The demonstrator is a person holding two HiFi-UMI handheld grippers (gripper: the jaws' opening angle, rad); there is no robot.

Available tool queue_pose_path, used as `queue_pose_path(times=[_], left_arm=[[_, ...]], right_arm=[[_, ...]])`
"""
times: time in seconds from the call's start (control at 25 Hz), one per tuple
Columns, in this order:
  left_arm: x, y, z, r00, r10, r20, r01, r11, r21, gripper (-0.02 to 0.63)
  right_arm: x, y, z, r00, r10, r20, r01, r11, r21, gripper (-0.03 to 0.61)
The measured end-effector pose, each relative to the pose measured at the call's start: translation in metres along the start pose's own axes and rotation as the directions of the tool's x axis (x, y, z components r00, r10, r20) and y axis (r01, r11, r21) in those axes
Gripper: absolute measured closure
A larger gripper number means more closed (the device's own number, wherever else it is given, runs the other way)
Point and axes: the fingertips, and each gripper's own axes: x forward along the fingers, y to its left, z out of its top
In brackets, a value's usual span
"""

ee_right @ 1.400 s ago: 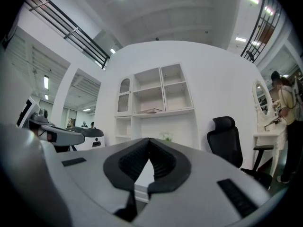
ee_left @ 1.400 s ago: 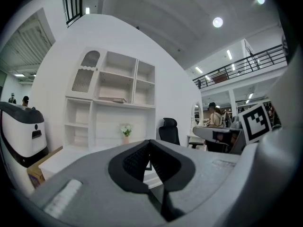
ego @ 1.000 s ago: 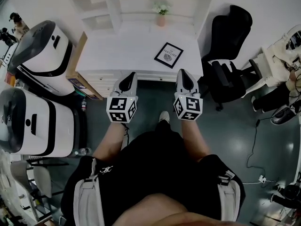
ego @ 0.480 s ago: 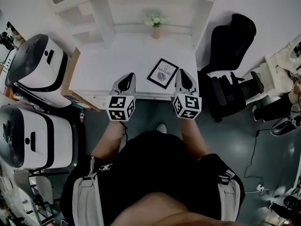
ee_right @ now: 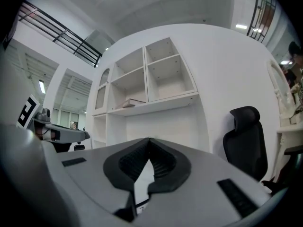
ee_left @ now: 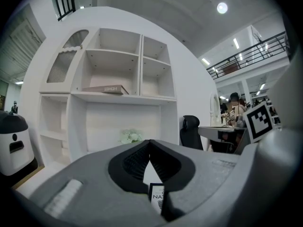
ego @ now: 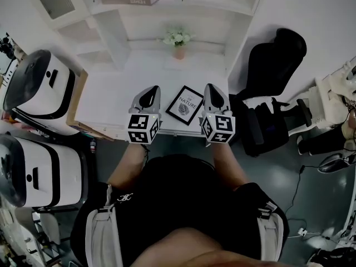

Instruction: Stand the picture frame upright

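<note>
Office/lab: white desk [ego: 108,96] w/ shelf unit [ee_left: 118,74], black office chair [ego: 275,57], mezzanine railing [ee_left: 255,56].

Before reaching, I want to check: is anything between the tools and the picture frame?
Nothing visible. The picture frame lies flat on the desk between the left tool and right tool; the flower pot stands farther back.

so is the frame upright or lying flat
Lying flat. In the head view the frame shows its whole printed face upward on the desk.
</note>
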Motion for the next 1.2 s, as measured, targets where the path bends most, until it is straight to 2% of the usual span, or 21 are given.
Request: queue_pose_path(times=[0.24, 0.52, 0.8, 1.12, 1.16, 1.2], left_arm=[[0.038, 0.004, -0.011, 0.998, -0.047, -0.028, 0.048, 0.999, 0.015, 0.598], [0.088, 0.019, -0.016, 0.988, -0.146, -0.055, 0.147, 0.989, 0.018, 0.598], [0.125, 0.041, -0.027, 0.971, -0.228, -0.076, 0.228, 0.974, -0.006, 0.598], [0.151, 0.054, -0.057, 0.935, -0.326, -0.137, 0.325, 0.945, -0.028, 0.595], [0.152, 0.054, -0.061, 0.929, -0.342, -0.145, 0.342, 0.939, -0.027, 0.584], [0.154, 0.053, -0.066, 0.917, -0.366, -0.158, 0.366, 0.93, -0.026, 0.523]], right_arm=[[0.022, -0.02, -0.017, 0.998, -0.043, -0.042, 0.044, 0.999, 0.012, 0.577], [0.043, -0.038, -0.03, 0.987, -0.143, -0.078, 0.145, 0.989, 0.027, 0.577], [0.053, -0.043, -0.05, 0.958, -0.254, -0.134, 0.259, 0.966, 0.022, 0.577], [0.053, -0.051, -0.09, 0.904, -0.365, -0.222, 0.38, 0.925, 0.026, 0.575], [0.054, -0.05, -0.097, 0.896, -0.372, -0.241, 0.388, 0.921, 0.022, 0.567], [0.054, -0.049, -0.104, 0.888, -0.379, -0.26, 0.398, 0.917, 0.022, 0.542]])
